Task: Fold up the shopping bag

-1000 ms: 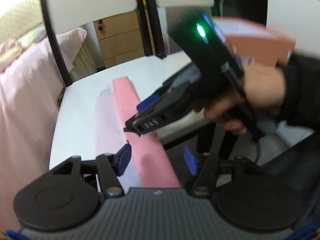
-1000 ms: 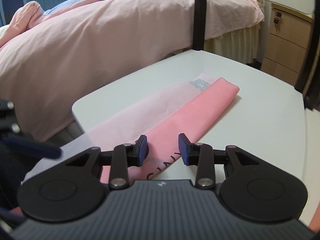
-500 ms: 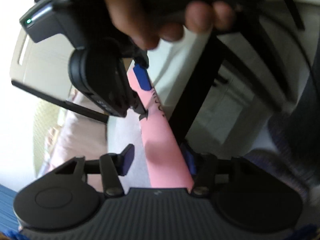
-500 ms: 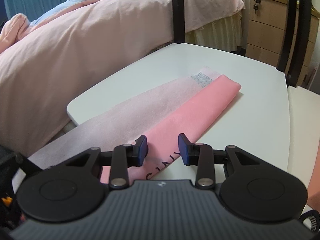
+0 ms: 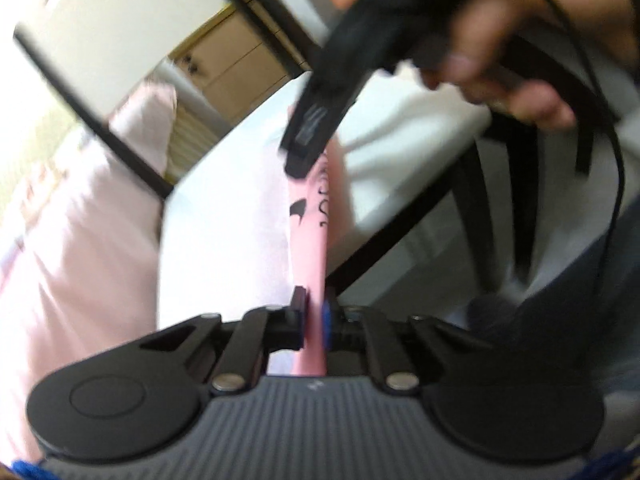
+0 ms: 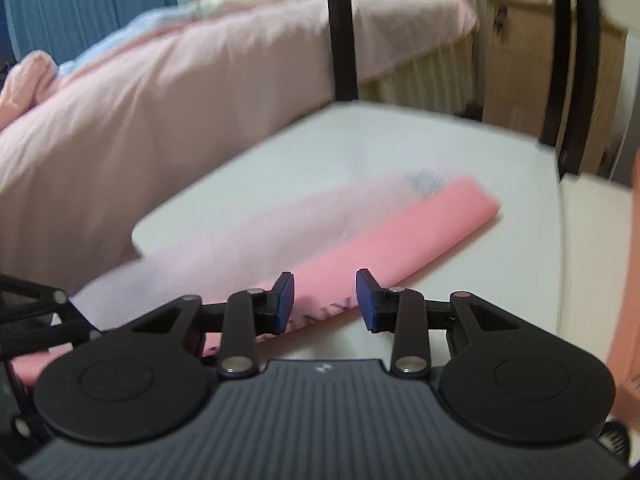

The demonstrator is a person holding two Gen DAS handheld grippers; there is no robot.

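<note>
Since the earlier frames your left tongs (image 5: 314, 316) have gone from standing wide around the near end of the shopping bag (image 6: 400, 248) to pinching it, and the view past them has tipped and blurred. Beyond both tongs, the pink bedding (image 6: 160, 100) fills the far left, and the white bench (image 6: 400, 152) runs forward from them. On that bench the bag lies as a long narrow strip: a paler layer spread flat on the left tongs' side, a brighter pink band folded along its right edge, with a small label at the far end. The strip's near end comes off the bench edge and up into your left tongs, which are pressed together on the pink band. Your right tongs (image 6: 325, 300) are part spread and opening slightly; the band's printed stretch lies under and between them, and the pads do not look to press on it. From the left tongs' camera, your hand (image 5: 512, 36) holds those right tongs just ahead, above the band. Expect the bag to handle as thin, light, limp cloth: it will sag between grips and likely slide on the smooth bench. Take it at the doubled edge of the band, catching all layers, so the fold stays together when you carry the end over.
</note>
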